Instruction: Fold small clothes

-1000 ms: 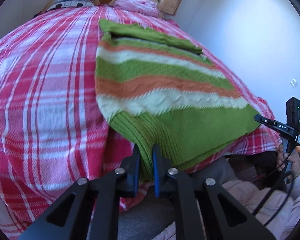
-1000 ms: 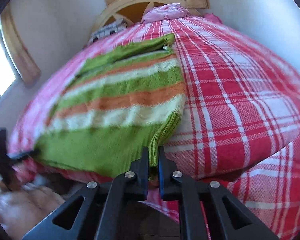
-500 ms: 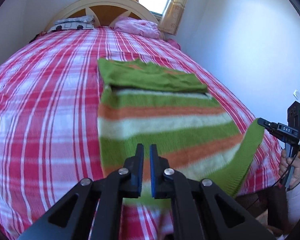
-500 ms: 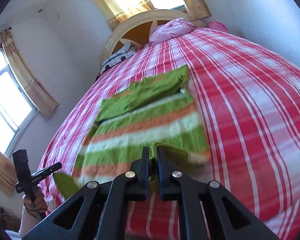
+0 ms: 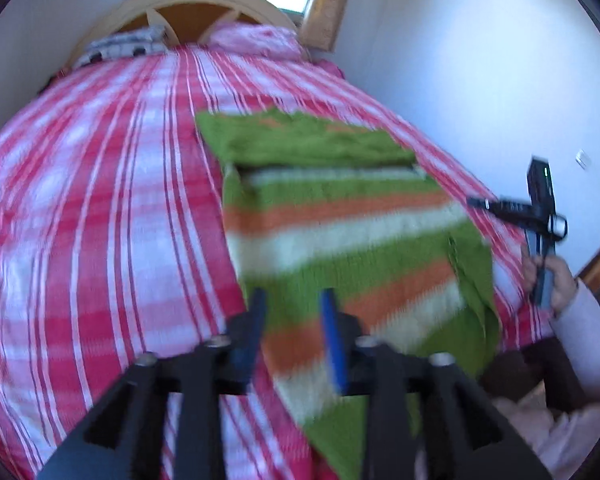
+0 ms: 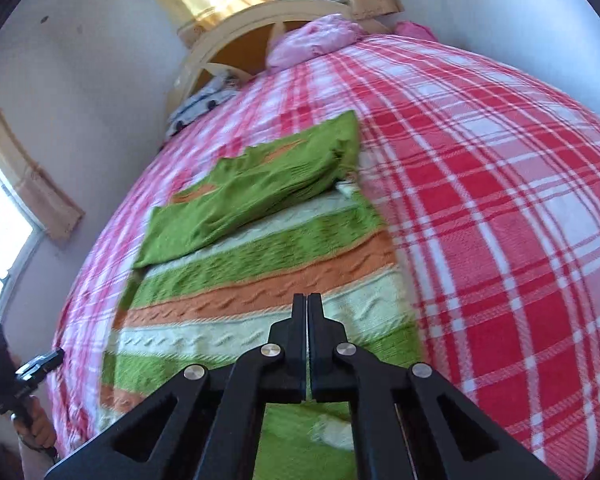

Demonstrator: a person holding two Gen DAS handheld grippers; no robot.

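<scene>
A knitted sweater [image 6: 260,264] in green, orange and cream stripes lies flat on the red plaid bed, its green sleeves [image 6: 260,184] folded across the top. In the blurred left wrist view the sweater [image 5: 340,216] spreads below my left gripper [image 5: 294,296]. Its jaws are opening and the pads press on nothing. The near part of the sweater lies turned up, with a green flap [image 5: 476,280] at the right edge. My right gripper [image 6: 307,298] hovers over the cream stripe, shut, with no cloth showing between its fingers.
The bed [image 6: 500,200] stretches to a cream headboard [image 6: 260,20] with a pink pillow [image 6: 320,38] and a patterned one [image 6: 204,100]. A white wall [image 5: 480,60] runs along one side. Each gripper appears in the other's view, held by a hand [image 5: 552,276].
Both grippers carried the sweater's hem up off the bed's near edge and over the body. The left jaws have parted and the cloth has dropped out. No cloth shows in the right jaws now.
</scene>
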